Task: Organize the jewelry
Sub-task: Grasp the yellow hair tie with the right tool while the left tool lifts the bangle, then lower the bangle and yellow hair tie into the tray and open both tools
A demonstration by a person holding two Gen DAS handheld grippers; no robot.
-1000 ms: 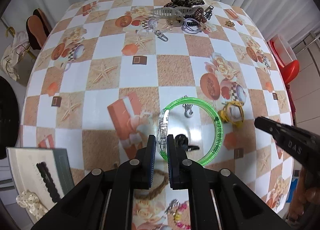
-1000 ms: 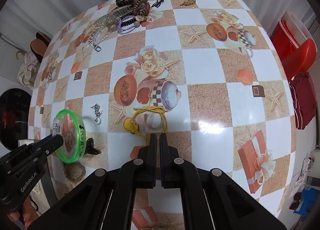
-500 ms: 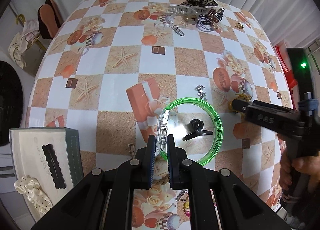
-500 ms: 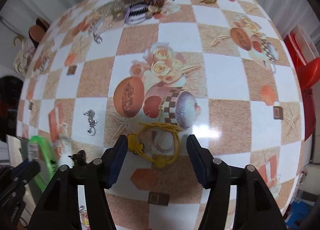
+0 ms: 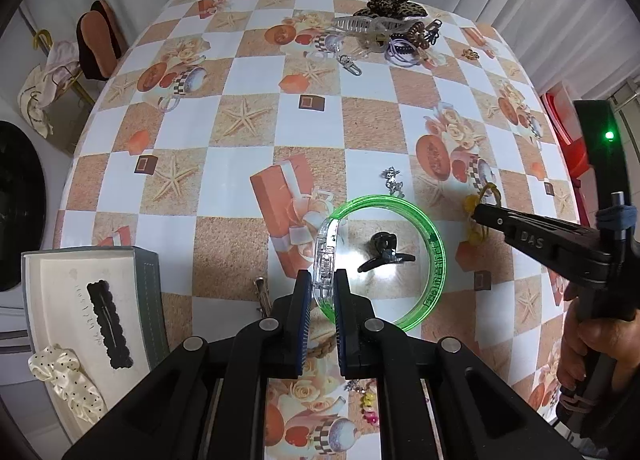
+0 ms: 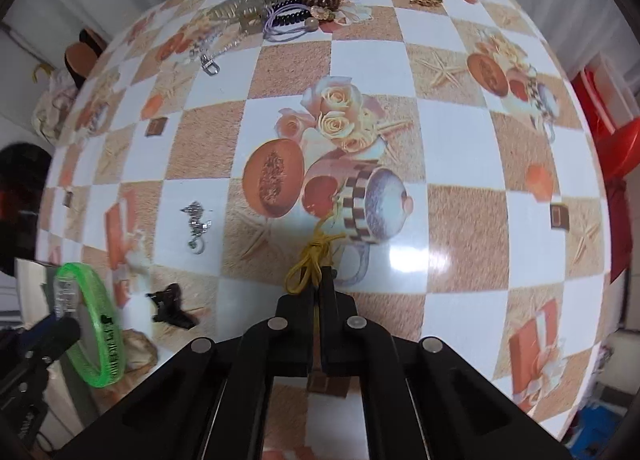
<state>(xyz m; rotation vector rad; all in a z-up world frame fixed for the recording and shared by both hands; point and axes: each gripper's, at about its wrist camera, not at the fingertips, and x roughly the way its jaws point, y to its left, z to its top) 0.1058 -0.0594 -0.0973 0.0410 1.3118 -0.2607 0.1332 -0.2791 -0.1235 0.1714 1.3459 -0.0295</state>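
My left gripper (image 5: 322, 288) is shut on the clear clasp of a green bangle (image 5: 434, 260) and holds it above the table; the bangle also shows in the right wrist view (image 6: 94, 324). My right gripper (image 6: 320, 280) is shut on a yellow cord band (image 6: 308, 260), seen in the left wrist view (image 5: 486, 196) at the right gripper's tip (image 5: 480, 212). A grey jewelry box (image 5: 150, 292) with a black scalloped clip and a cream scrunchie stands at the lower left.
A black claw clip (image 5: 382, 250), a silver charm (image 5: 392, 180) and a hair pin (image 5: 262, 294) lie near the bangle. A heap of hair clips and ties (image 5: 392, 30) lies at the table's far edge. A red stool (image 6: 612, 140) stands off the right side.
My right gripper has closed from wide open onto the yellow cord band. My left gripper has pulled back a little toward the box, still holding the bangle.
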